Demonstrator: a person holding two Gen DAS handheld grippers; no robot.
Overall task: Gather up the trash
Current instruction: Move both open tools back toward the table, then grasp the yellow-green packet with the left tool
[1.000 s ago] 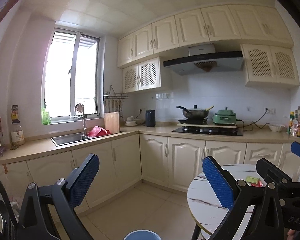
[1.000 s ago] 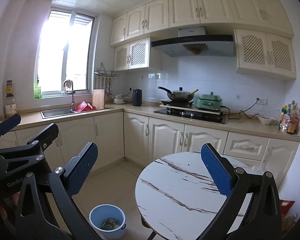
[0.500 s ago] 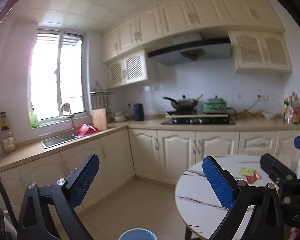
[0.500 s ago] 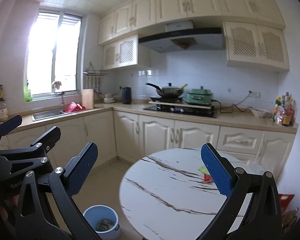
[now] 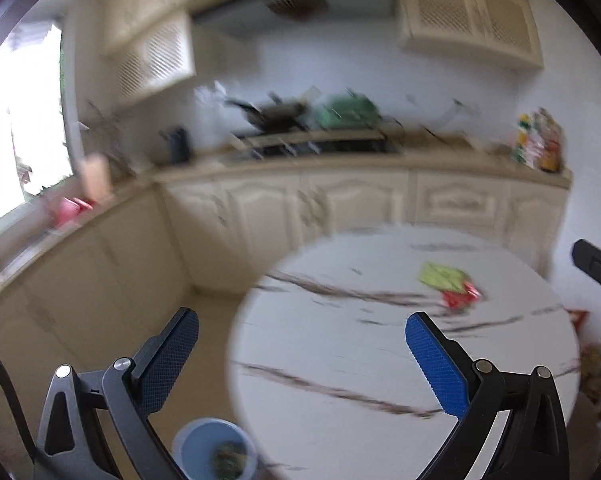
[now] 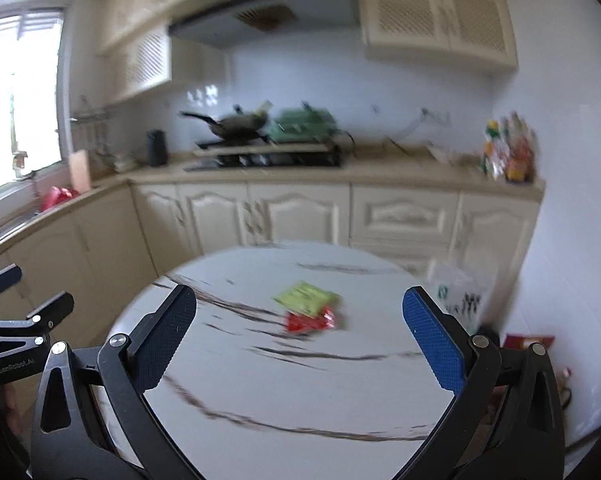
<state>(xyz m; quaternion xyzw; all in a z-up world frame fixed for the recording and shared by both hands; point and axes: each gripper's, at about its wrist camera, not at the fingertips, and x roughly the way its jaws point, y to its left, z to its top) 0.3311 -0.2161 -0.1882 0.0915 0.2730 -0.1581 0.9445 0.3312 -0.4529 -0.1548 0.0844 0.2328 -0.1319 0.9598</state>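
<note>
A green wrapper (image 6: 306, 297) and a red wrapper (image 6: 310, 321) lie together on the round marble table (image 6: 284, 392). They also show in the left wrist view, green (image 5: 442, 277) and red (image 5: 460, 298), on the table's far right (image 5: 332, 352). My right gripper (image 6: 298, 334) is open and empty above the table, short of the wrappers. My left gripper (image 5: 302, 350) is open and empty over the table's left edge. A blue bin (image 5: 214, 450) with some trash in it stands on the floor below the left gripper. Both views are blurred.
Cream kitchen cabinets and a counter (image 6: 340, 176) run behind the table, with a stove, wok (image 6: 240, 126) and green pot. Bottles (image 6: 508, 154) stand at the counter's right end. A white plastic bag (image 6: 458, 292) sits past the table's right side.
Both grippers have swung right and tipped downward toward the table. The wrappers now sit closer and nearer the middle of each view. Both grippers stay open.
</note>
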